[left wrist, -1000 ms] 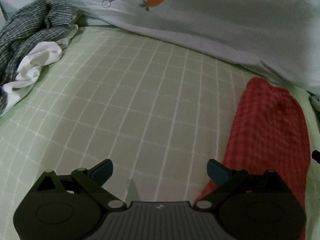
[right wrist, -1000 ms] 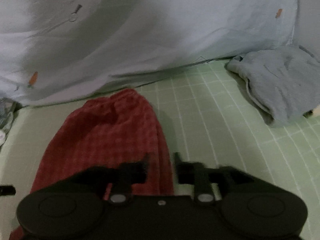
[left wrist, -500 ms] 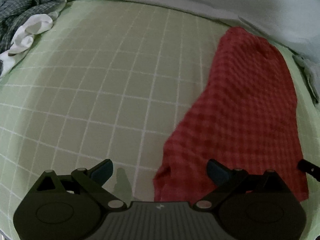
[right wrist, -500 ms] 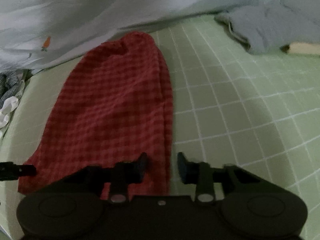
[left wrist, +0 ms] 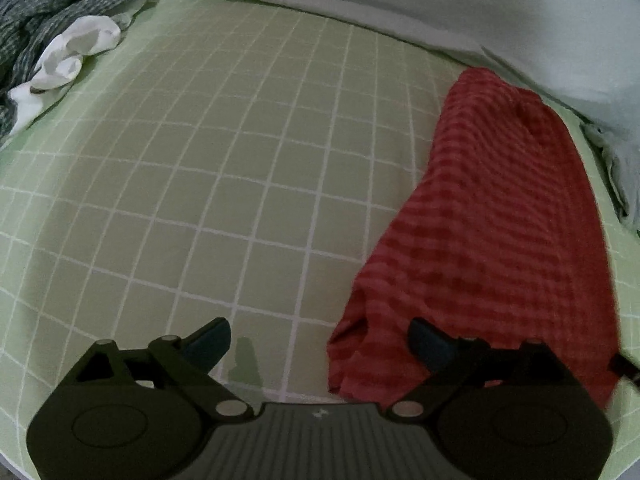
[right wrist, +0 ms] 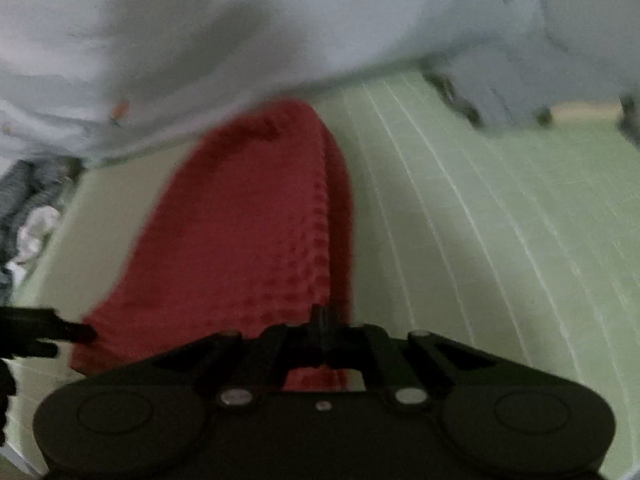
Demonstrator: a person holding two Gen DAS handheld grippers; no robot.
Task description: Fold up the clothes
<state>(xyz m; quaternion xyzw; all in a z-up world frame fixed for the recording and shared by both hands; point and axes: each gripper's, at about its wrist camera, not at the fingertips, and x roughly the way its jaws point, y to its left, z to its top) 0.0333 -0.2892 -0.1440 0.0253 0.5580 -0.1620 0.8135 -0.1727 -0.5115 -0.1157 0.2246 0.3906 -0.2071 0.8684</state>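
A red checked garment lies lengthwise on the green gridded sheet, folded into a long strip. My left gripper is open, its right finger over the garment's near left corner, its left finger over bare sheet. In the right wrist view the garment runs away from me. My right gripper is shut on the garment's near right edge. The left gripper's finger shows at the garment's near left corner. That view is blurred.
A pile of grey checked and white clothes lies at the far left. A pale duvet with carrot print borders the far side. A folded grey-blue garment lies at the far right.
My right gripper has shut on the red garment's near right edge and dropped lower. My left gripper has shifted right, so its right finger is now over the garment's corner.
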